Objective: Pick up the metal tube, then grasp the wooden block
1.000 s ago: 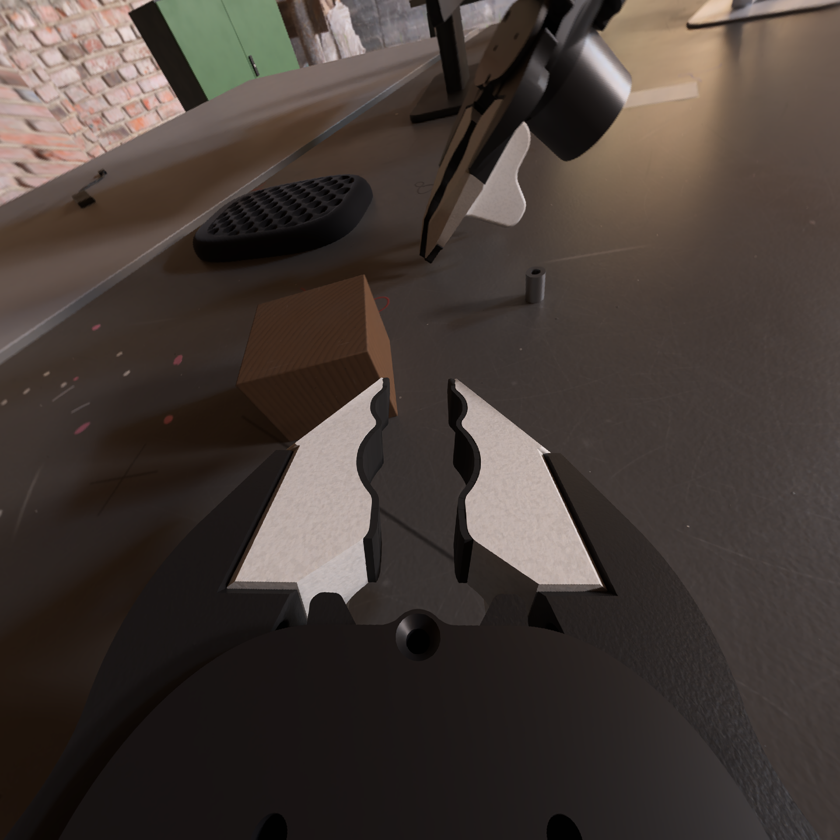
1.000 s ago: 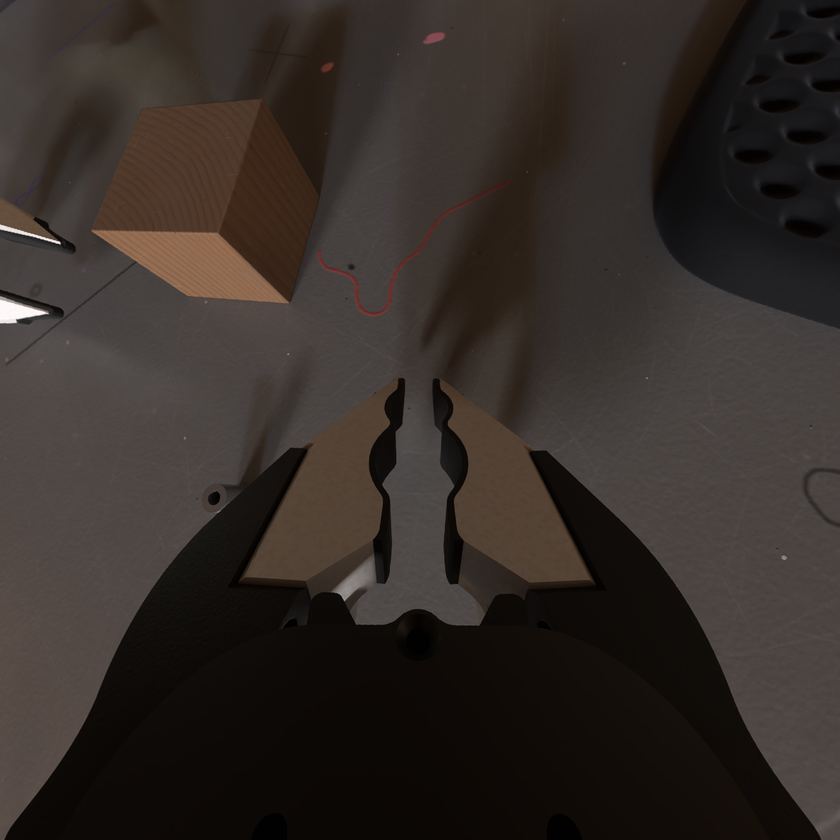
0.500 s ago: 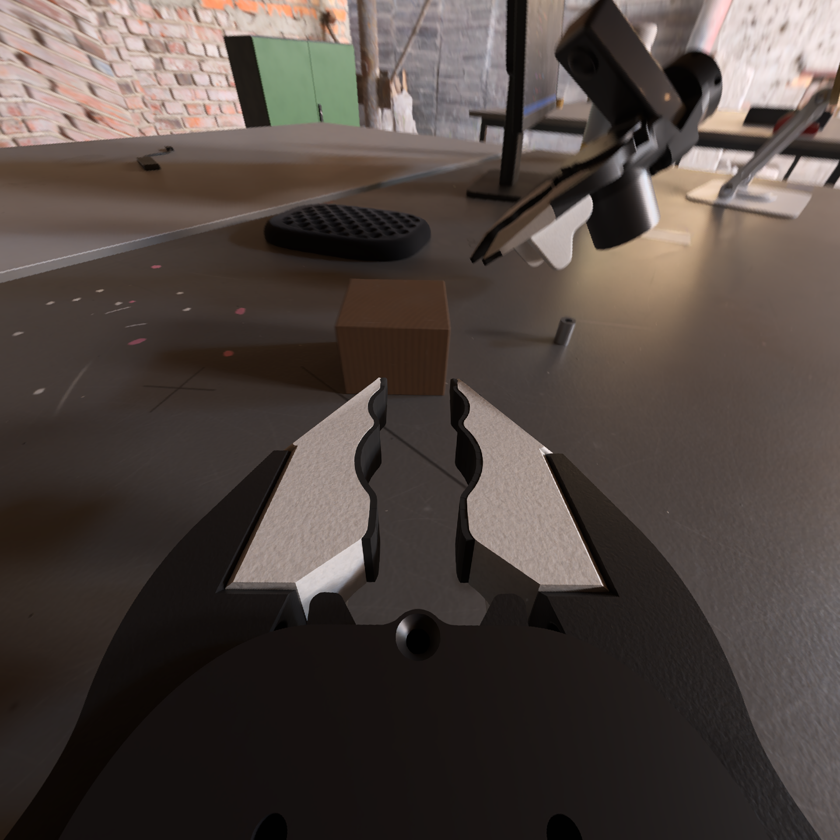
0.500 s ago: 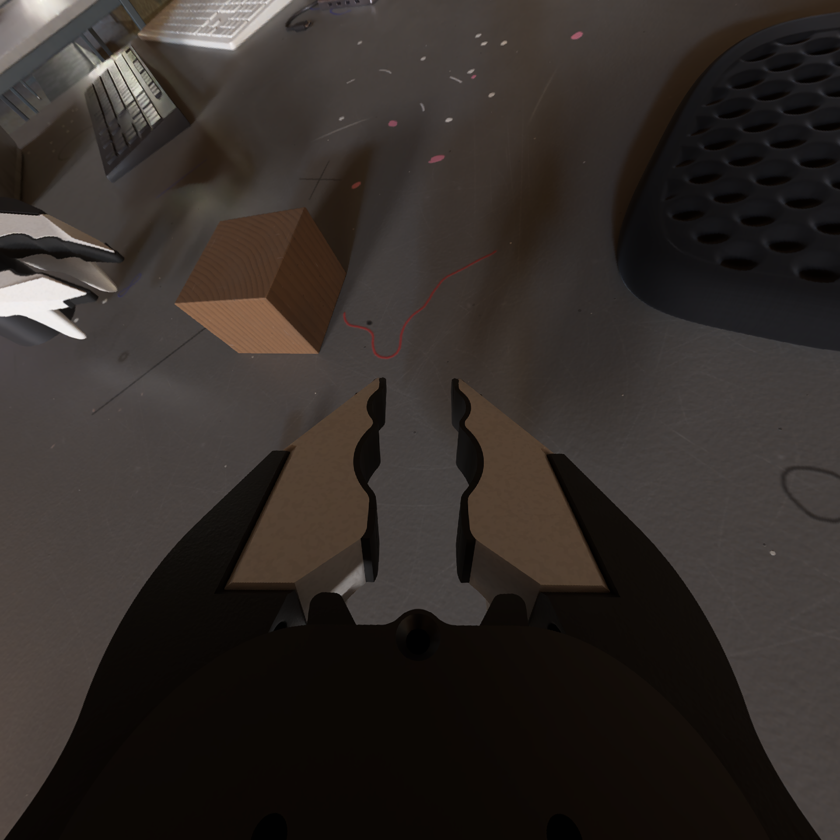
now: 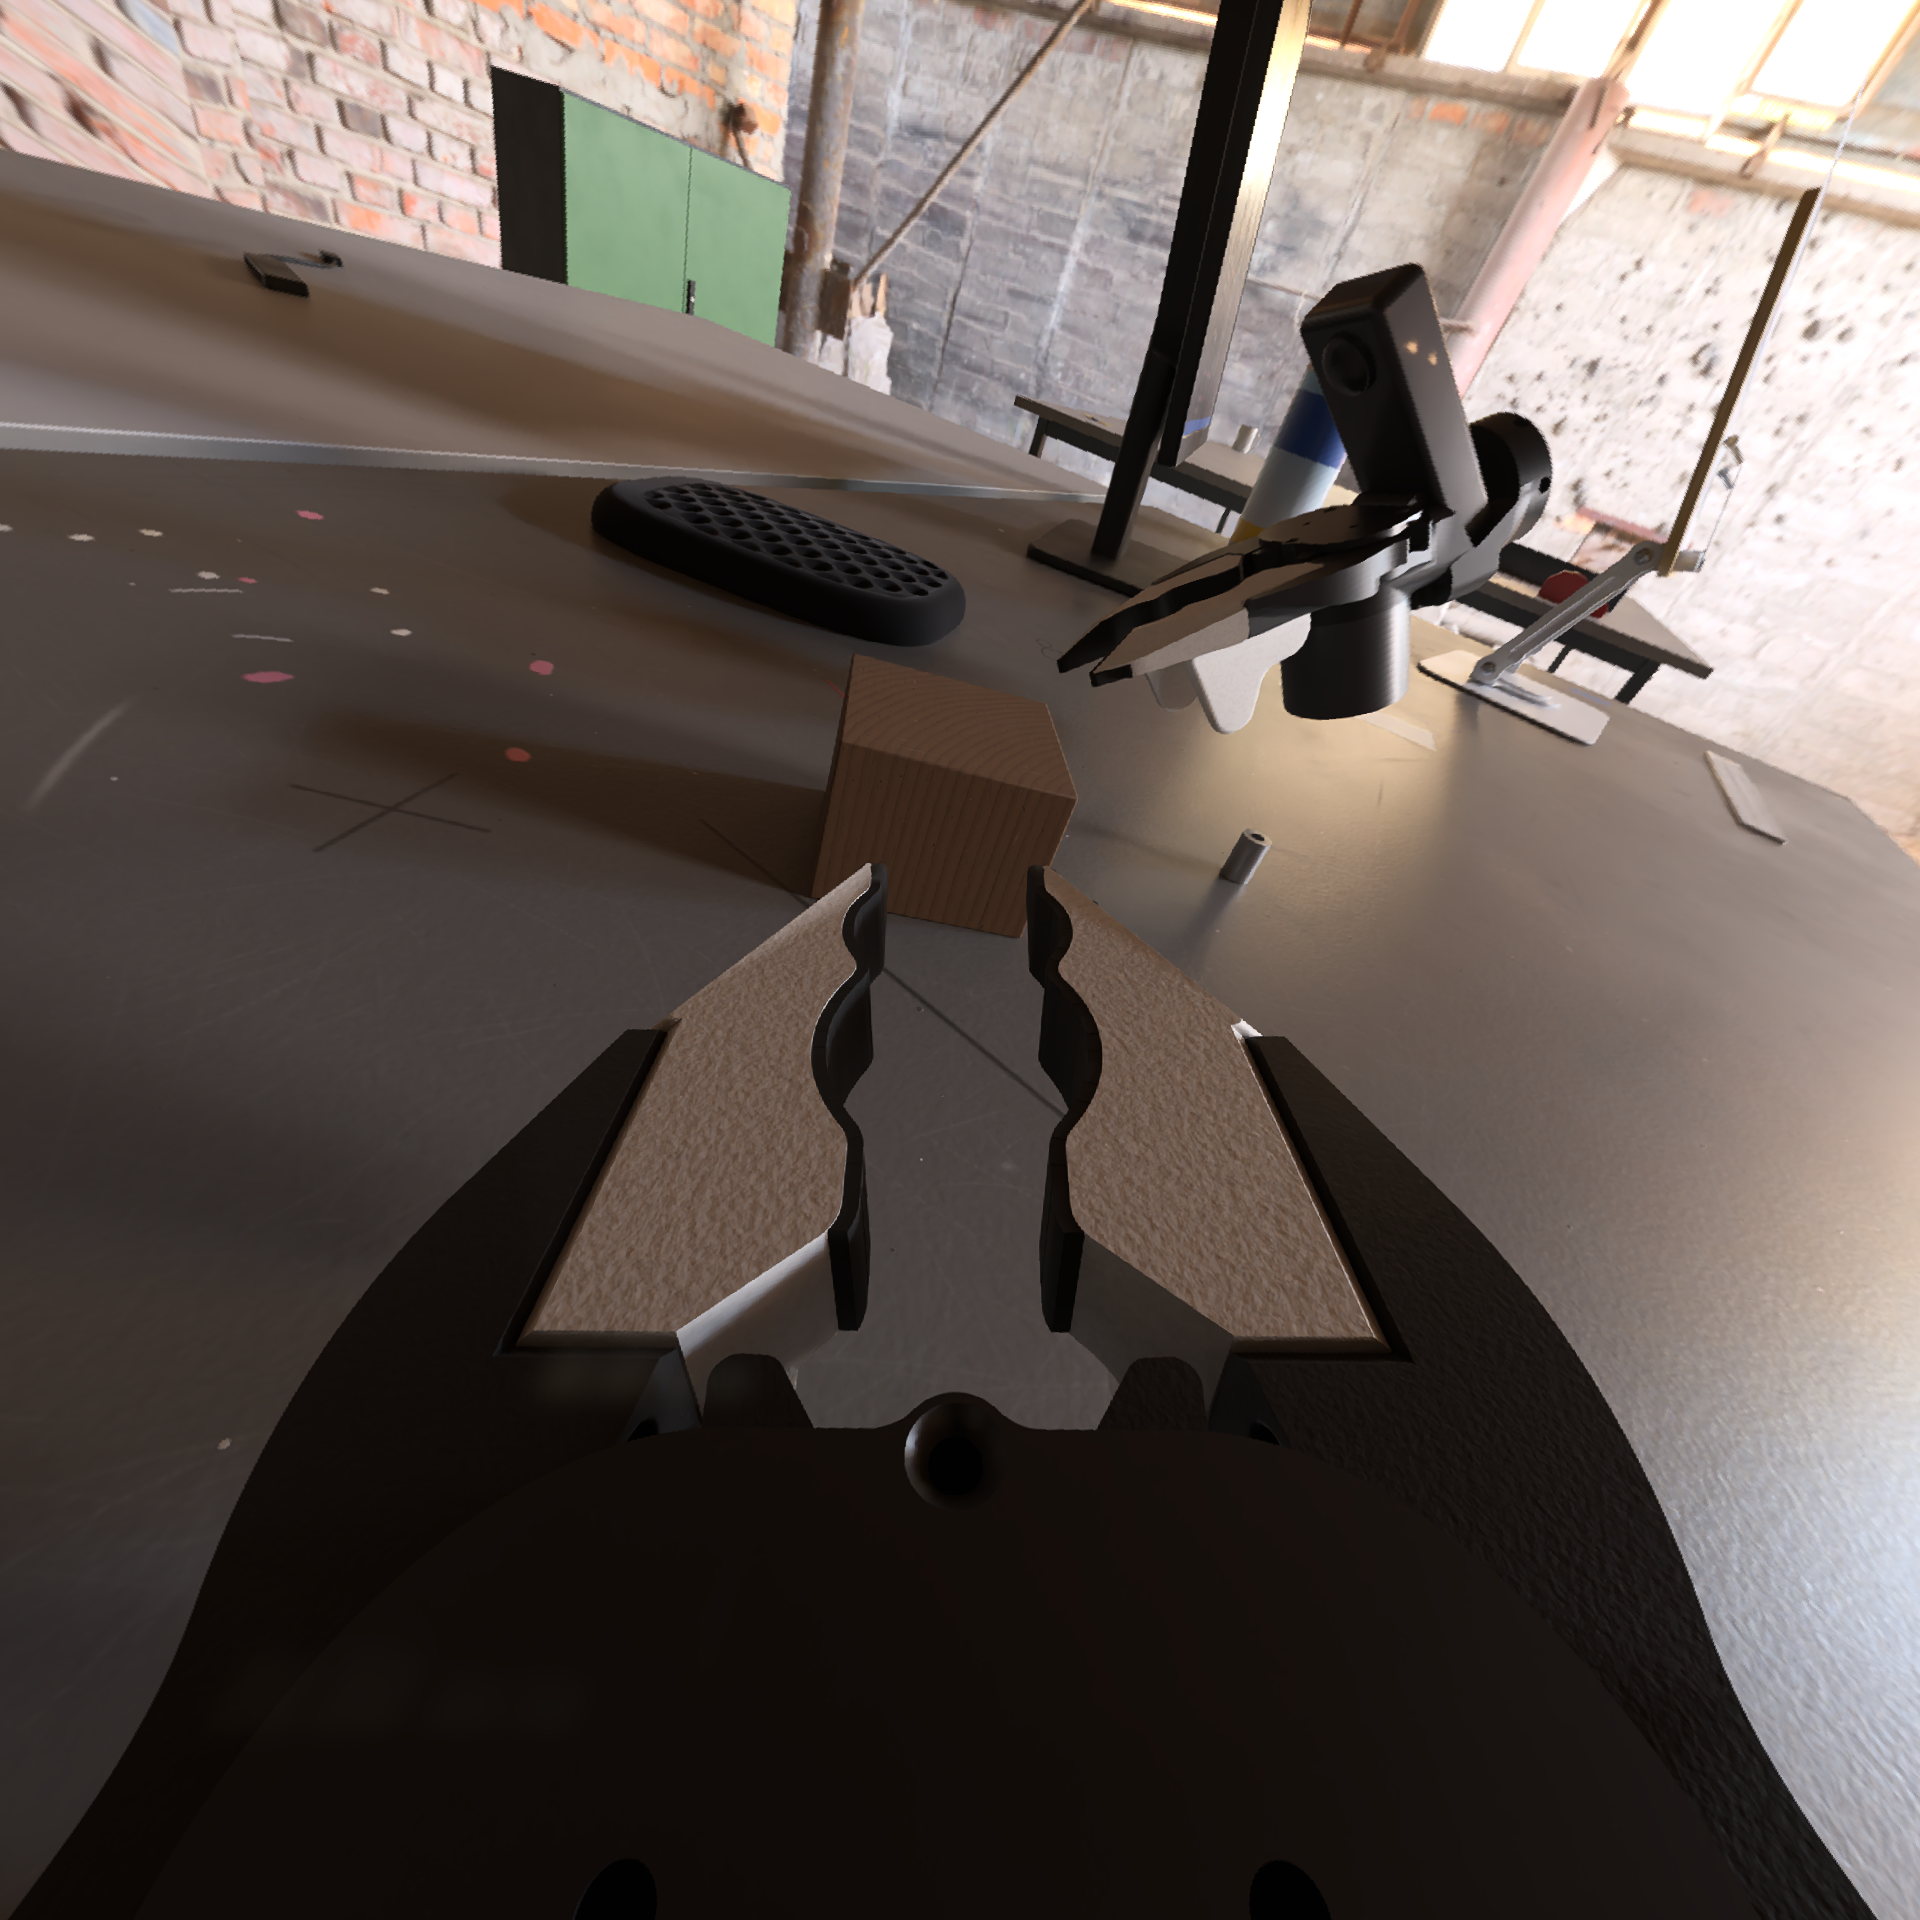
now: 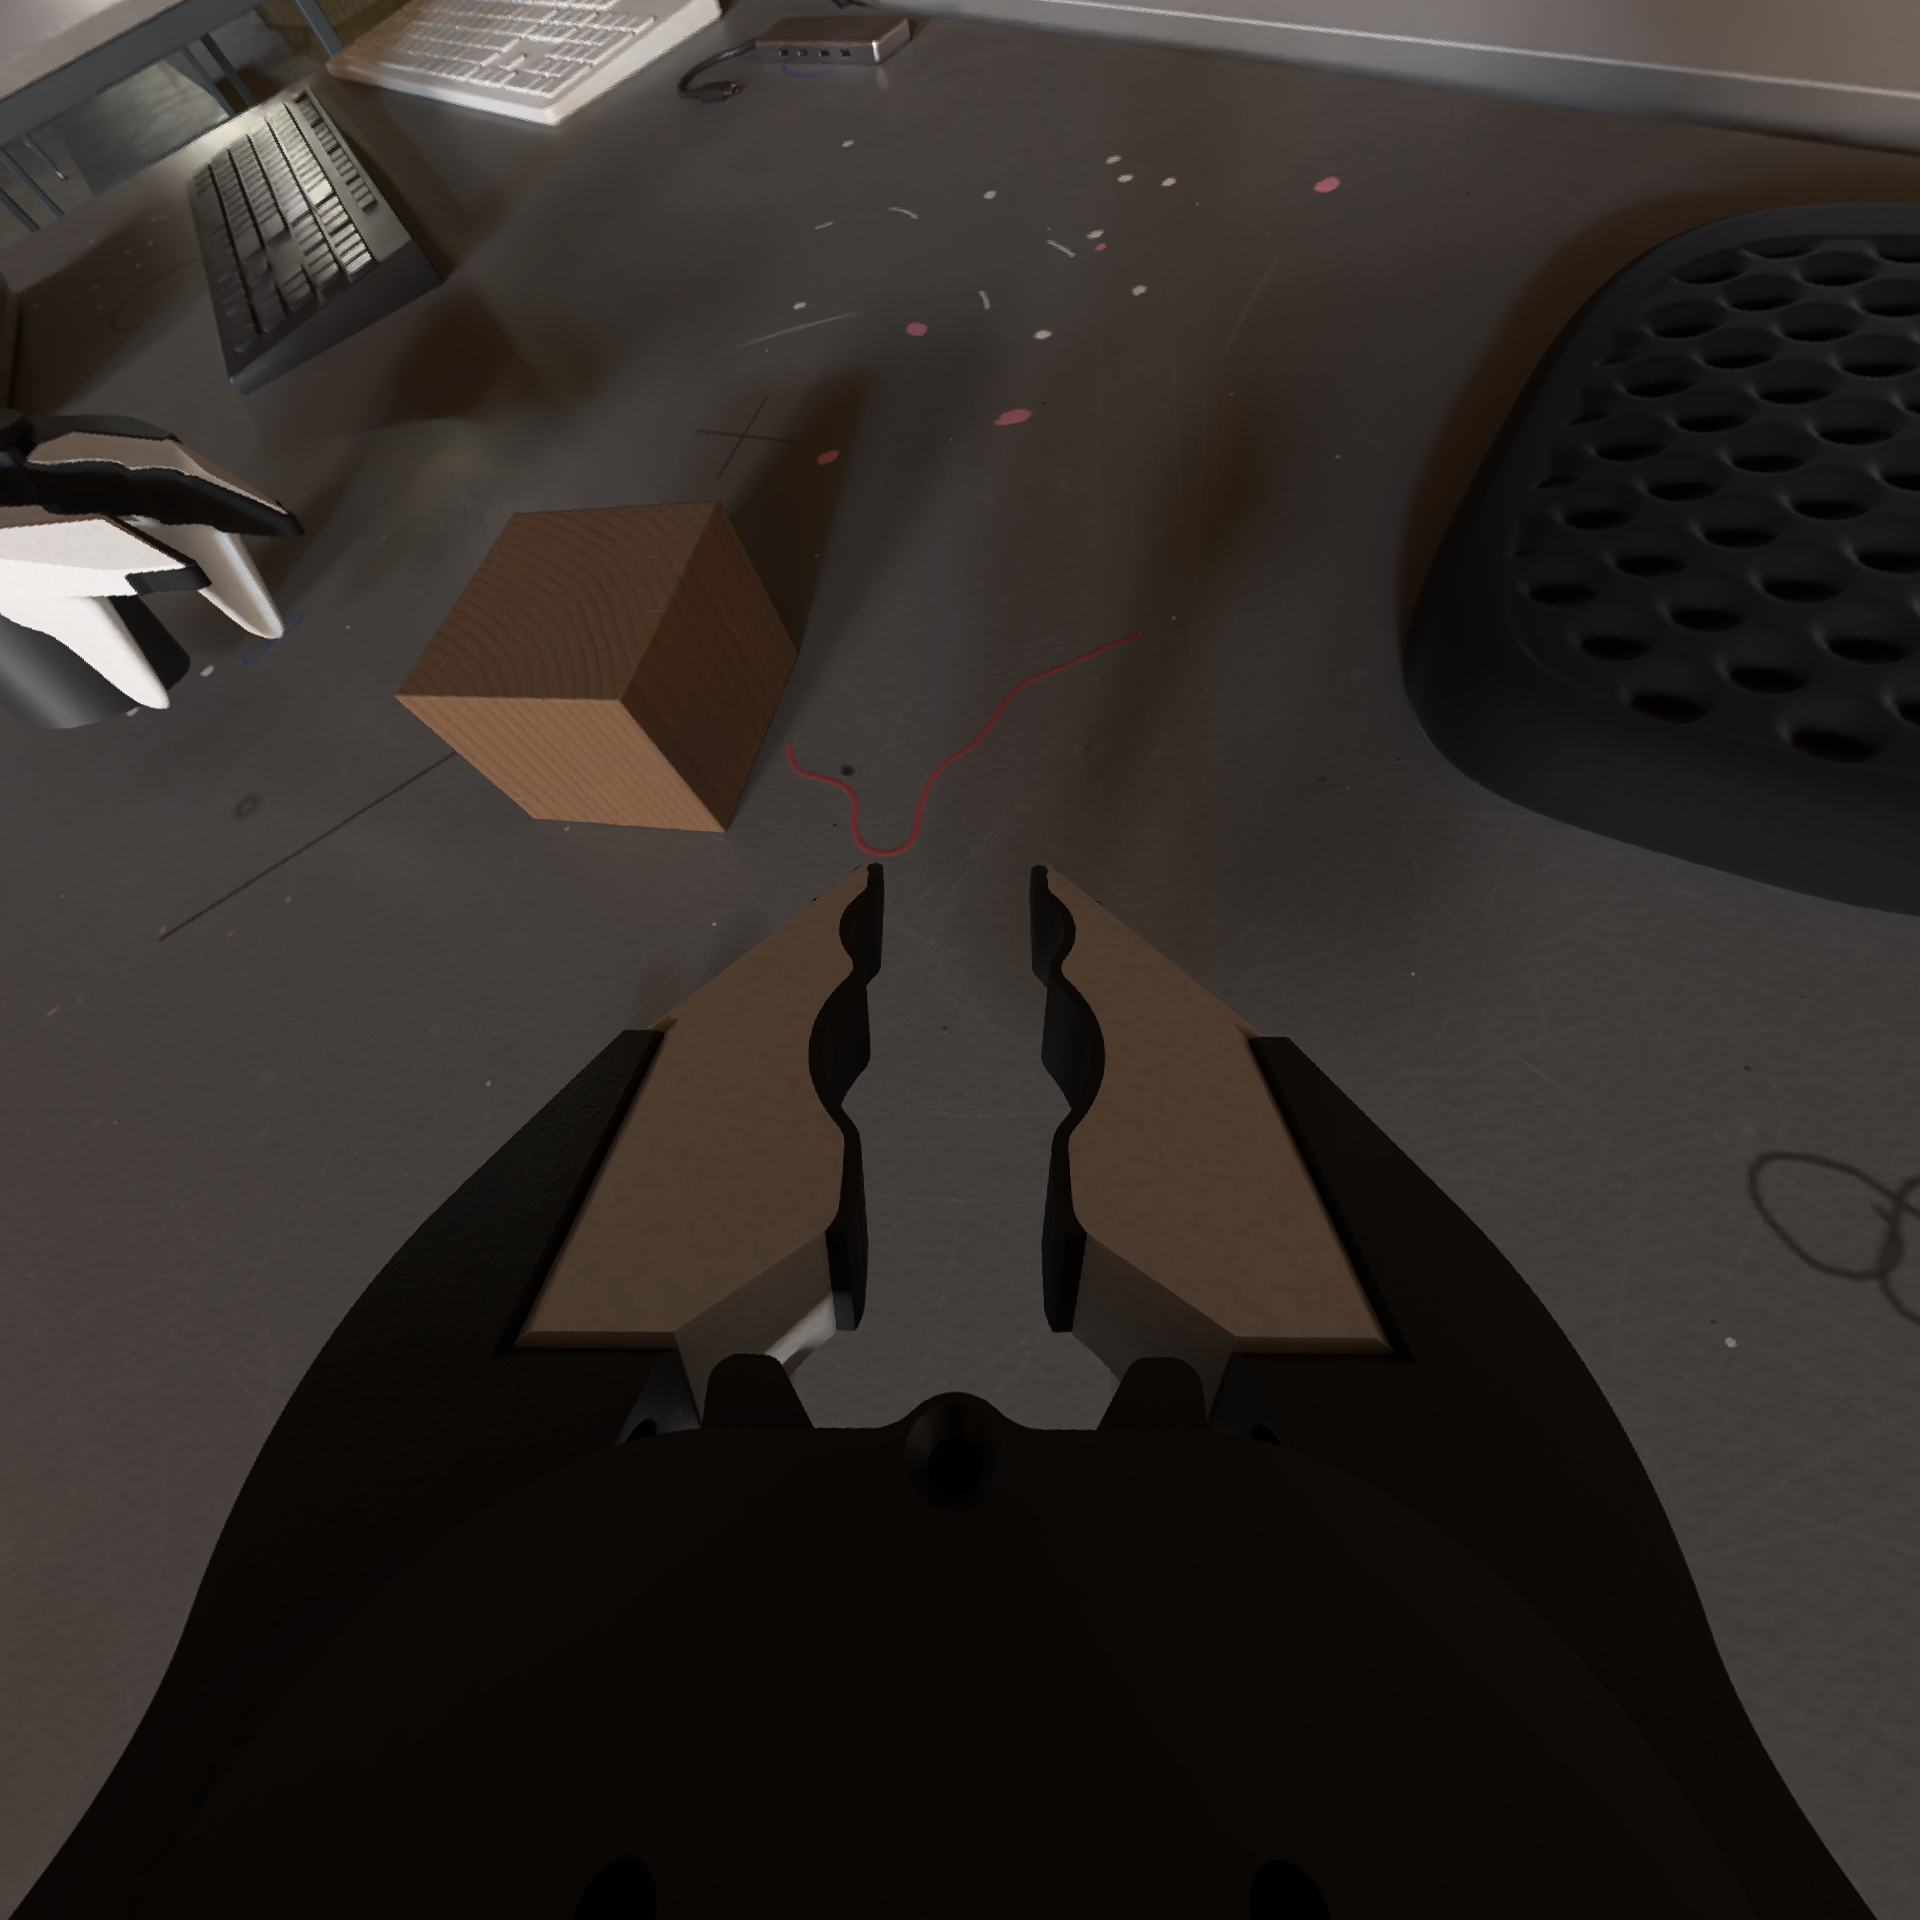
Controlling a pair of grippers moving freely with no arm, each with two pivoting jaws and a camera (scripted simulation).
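Observation:
A brown wooden block (image 5: 951, 800) sits on the dark table, just beyond my left gripper (image 5: 954, 883), which is open and empty with its tips near the block's near face. A small grey metal tube (image 5: 1245, 856) stands upright on the table to the right of the block. My right gripper (image 6: 954, 881) is open and empty, raised above the table; the block (image 6: 613, 665) lies ahead and left of it. The right gripper also shows in the left wrist view (image 5: 1091, 657), hovering beyond the block. The left gripper's tips show in the right wrist view (image 6: 223, 551). The tube is out of the right wrist view.
A black perforated pad (image 5: 779, 556) lies behind the block; it also shows at the right in the right wrist view (image 6: 1704, 540). A monitor stand (image 5: 1122, 520) is at the back. A black keyboard (image 6: 296, 223) and a white keyboard (image 6: 530, 42) lie beyond. A red squiggle (image 6: 935, 769) marks the table.
The left wrist view has rolled and edged closer to the block. The right gripper has opened wider and risen, pulling back from the table; it now hangs more level.

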